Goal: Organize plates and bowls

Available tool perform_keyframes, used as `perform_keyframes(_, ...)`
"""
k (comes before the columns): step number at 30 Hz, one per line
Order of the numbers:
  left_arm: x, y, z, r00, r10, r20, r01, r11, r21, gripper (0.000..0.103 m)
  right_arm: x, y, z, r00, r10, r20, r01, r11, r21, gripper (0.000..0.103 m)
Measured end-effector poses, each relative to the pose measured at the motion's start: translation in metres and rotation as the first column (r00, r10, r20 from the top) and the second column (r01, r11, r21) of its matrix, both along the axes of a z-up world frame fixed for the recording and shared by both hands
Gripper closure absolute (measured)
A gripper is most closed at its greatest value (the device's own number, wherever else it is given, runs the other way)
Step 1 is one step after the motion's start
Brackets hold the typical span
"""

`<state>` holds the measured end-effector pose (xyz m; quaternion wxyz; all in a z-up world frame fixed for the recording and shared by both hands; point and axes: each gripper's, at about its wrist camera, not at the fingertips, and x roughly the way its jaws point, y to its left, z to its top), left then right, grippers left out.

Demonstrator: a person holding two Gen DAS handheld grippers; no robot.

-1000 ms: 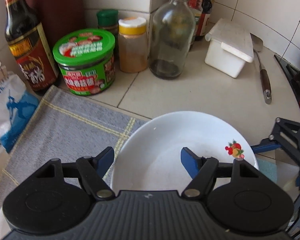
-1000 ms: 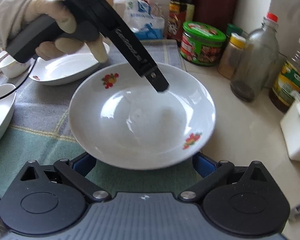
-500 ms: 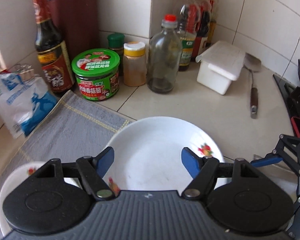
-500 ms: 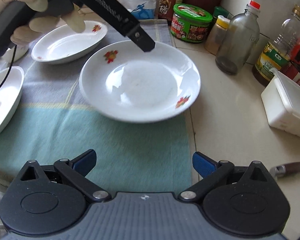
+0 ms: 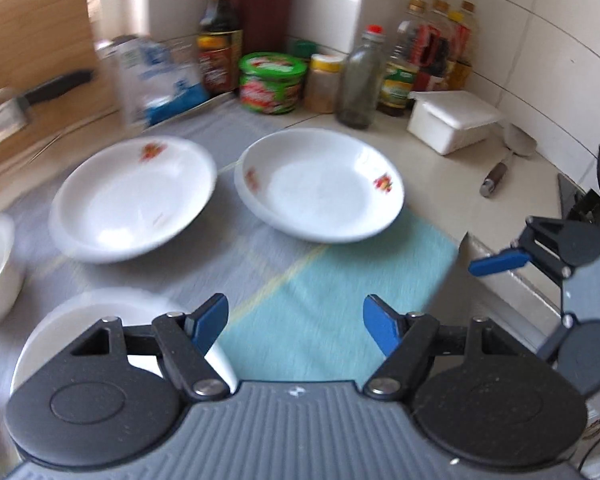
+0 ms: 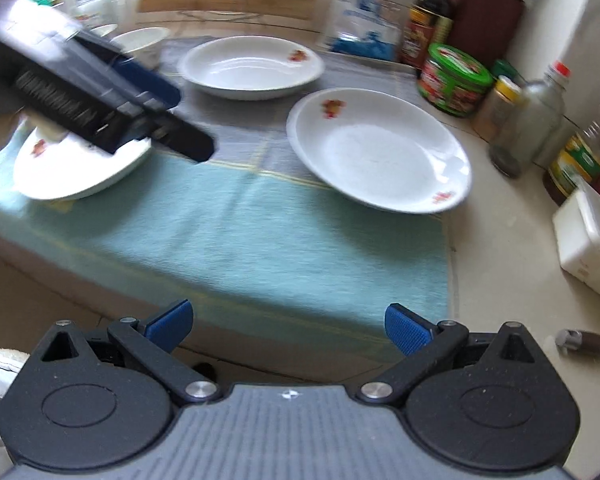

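Jaws of the left gripper are standing apart and empty, hanging just over the near plate, far nearer than the equally empty, wide-open right gripper.

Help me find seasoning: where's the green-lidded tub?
In the left wrist view the green-lidded tub sits at the counter's back, between the dark sauce bottle and the yellow-capped jar.

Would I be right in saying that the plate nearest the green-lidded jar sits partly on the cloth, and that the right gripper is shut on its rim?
Not quite. The plate does sit partly on the cloth near the green-lidded jar, but the right gripper is not on its rim. The right wrist view shows its jaws open and empty, well short of the plate.
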<state>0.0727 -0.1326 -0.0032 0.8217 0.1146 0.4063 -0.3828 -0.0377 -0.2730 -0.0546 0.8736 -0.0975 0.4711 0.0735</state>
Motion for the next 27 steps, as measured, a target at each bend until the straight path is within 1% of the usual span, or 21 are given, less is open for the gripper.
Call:
perform_keyframes(3,-0.019,0.035,0.003,0.997,0.079,0.019,-0.079,0.997,-0.010,0.028,0.000,0.018,0.004,0.999,0.048,0.009,-0.048,0.999,0.010,0.000)
perform_keyframes(5,-0.029,0.058,0.004,0.991,0.130,0.042,-0.130,0.991,-0.004,0.023,0.003,0.029,0.005,0.997,0.069,0.018,-0.069,0.998,0.011,0.000)
perform_keyframes(6,-0.032,0.069,0.004,0.988,0.149,0.052,-0.149,0.989,-0.001,0.022,0.005,0.035,0.006,0.997,0.074,0.020,-0.074,0.997,0.013,0.000)
perform_keyframes(10,-0.039,0.109,0.000,0.977,0.192,0.092,-0.196,0.980,0.041,0.020,0.016,0.052,0.008,0.997,0.078,0.025,-0.079,0.996,0.039,0.000)
perform_keyframes(12,-0.040,0.127,-0.003,0.975,0.202,0.094,-0.208,0.977,0.054,0.019,0.022,0.062,0.010,0.997,0.074,0.027,-0.075,0.996,0.053,0.000)
perform_keyframes(15,-0.041,0.149,-0.013,0.977,0.192,0.094,-0.199,0.977,0.076,0.018,0.035,0.076,0.010,0.998,0.057,0.032,-0.058,0.997,0.055,0.000)
perform_keyframes(17,-0.041,0.157,-0.022,0.981,0.161,0.105,-0.172,0.980,0.103,0.018,0.041,0.084,0.012,0.999,0.038,0.038,-0.040,0.997,0.059,0.000)
perform_keyframes(20,-0.038,0.162,-0.035,0.986,0.118,0.116,-0.132,0.983,0.125,0.018,0.052,0.093,0.012,0.999,0.017,0.032,-0.021,0.992,0.121,0.000)
perform_keyframes(27,-0.021,0.169,-0.058,0.995,0.043,0.091,-0.052,0.994,0.098,0.018,0.072,0.115,-0.003,0.999,-0.043,-0.013,0.045,0.977,0.208,0.000)
